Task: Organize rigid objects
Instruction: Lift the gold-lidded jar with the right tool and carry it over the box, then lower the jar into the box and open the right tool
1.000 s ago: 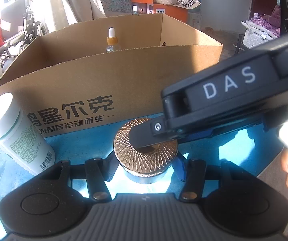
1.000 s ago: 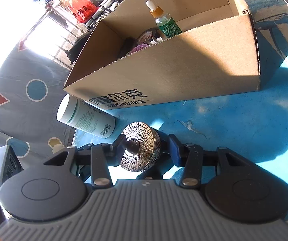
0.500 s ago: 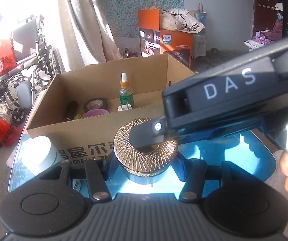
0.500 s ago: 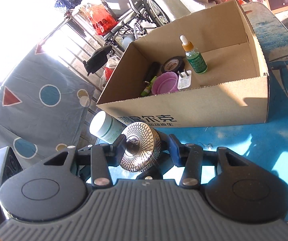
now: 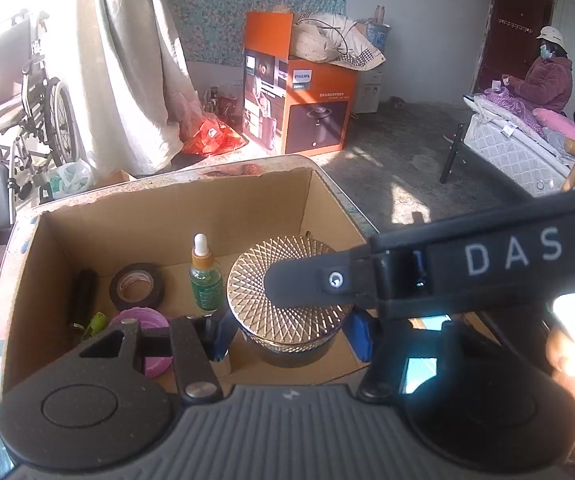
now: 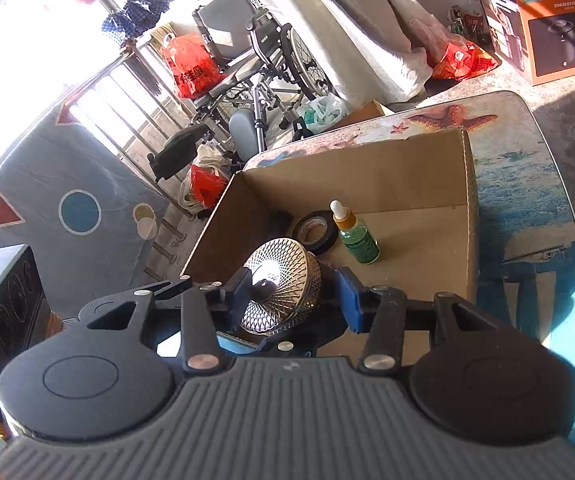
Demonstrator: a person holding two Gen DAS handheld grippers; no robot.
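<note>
Over cardboard box [image 5: 63, 256]: both tongs [image 5: 287, 332] [image 6: 287, 300] clamped on round jar [image 5: 287, 304], gold lattice lid.

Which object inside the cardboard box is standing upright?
The green dropper bottle with the white tip. The black tape roll and purple lid beside it lie flat on the cardboard box floor.

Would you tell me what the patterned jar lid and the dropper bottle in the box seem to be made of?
Jar lid: apparently metal or metallised plastic, gold and glossy; its engraved crisscross lines glint in the sun. Dropper bottle: probably clear glass or hard plastic, since green shows through; its white bulb looks like rubber. Cardboard box: matte brown corrugated board.
</note>
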